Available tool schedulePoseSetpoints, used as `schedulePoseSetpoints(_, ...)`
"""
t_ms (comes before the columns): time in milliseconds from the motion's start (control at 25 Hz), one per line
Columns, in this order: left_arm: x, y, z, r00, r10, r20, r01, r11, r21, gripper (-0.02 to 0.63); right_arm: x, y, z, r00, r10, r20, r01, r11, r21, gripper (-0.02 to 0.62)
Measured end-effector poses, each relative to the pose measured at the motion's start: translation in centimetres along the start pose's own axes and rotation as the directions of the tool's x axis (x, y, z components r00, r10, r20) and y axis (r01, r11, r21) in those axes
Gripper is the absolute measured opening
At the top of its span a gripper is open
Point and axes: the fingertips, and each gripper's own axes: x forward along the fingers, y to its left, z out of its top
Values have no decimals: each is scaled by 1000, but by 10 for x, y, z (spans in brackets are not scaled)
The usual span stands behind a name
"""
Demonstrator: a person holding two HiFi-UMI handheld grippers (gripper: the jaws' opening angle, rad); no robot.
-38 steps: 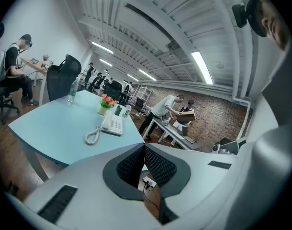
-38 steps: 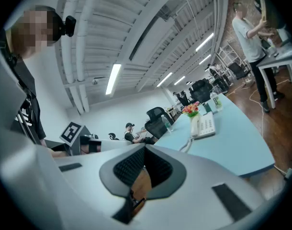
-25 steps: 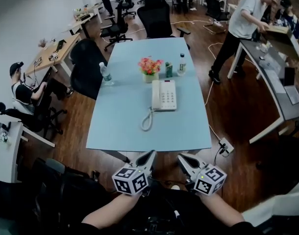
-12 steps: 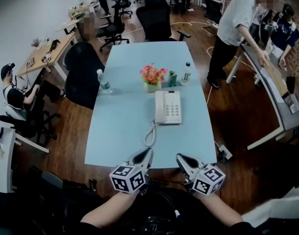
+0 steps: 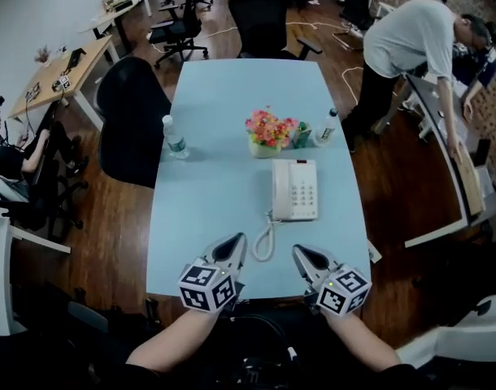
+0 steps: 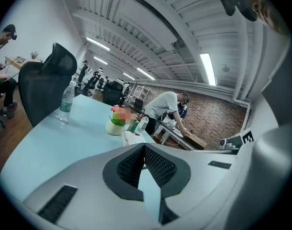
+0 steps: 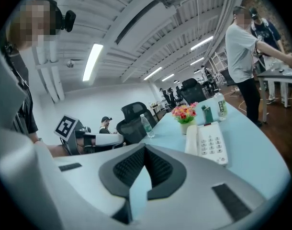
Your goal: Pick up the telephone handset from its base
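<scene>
**deskjockey:** So which step is this? Anything grabbed yet?

**cordless_carl:** Nope, I'd call it the approach. The telephone handset [image 5: 281, 190] is lying in its cradle along the left side of the base [image 5: 303, 190]. The whole phone sits in the near half of the table [image 5: 207, 185], closer to the right edge, with the flower pot [image 5: 270, 133] just beyond it.

**deskjockey:** And the grippers?

**cordless_carl:** Both hover over the near edge, well short of the phone. The left gripper [image 5: 236, 242] has its tips pressed together with nothing in them, and so does the right gripper [image 5: 302, 253]. Each gripper view only shows bare tabletop past the closed pads.

**deskjockey:** Which one goes in, you reckon?

**cordless_carl:** My guess is the right, since it's lined up nearer the phone, though either could. Whichever goes has to spread its jaws first, reach forward over the handset's middle, straddle it across the narrow way, then squeeze and lift straight up.

**deskjockey:** Any gotchas?

**cordless_carl:** The coiled cord [image 5: 265, 238] loops off the phone's near-left corner toward the near edge. Lift too fast and it could drag the base along.
</scene>
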Motion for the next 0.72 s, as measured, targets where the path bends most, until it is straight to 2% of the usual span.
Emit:
schedulePoseSetpoints(240, 7, 46, 13, 1000, 23, -4, -23, 999, -28, 0, 46, -2, 13, 998, -35, -44, 32, 997, -70, 18)
schedulePoseSetpoints(440, 9, 67, 19, 997, 75, 26, -74, 996, -49, 0, 74, -50, 19, 986, -140, -89, 127, 982, -142, 35)
schedulePoseSetpoints(560, 7, 78, 16, 990, 130, 46, -125, 987, -99, 0, 101, -90, 25, 972, -205, -116, 186, 970, -156, 212)
schedulePoseSetpoints(640, 6, 79, 12, 988, 149, 49, -143, 983, -113, 0, 122, -118, 27, 956, -259, -135, 235, 957, -170, 240)
schedulePoseSetpoints(720, 5, 82, 10, 985, 164, 47, -158, 982, -108, 0, 148, -147, 23, 931, -320, -176, 284, 938, -200, 302)
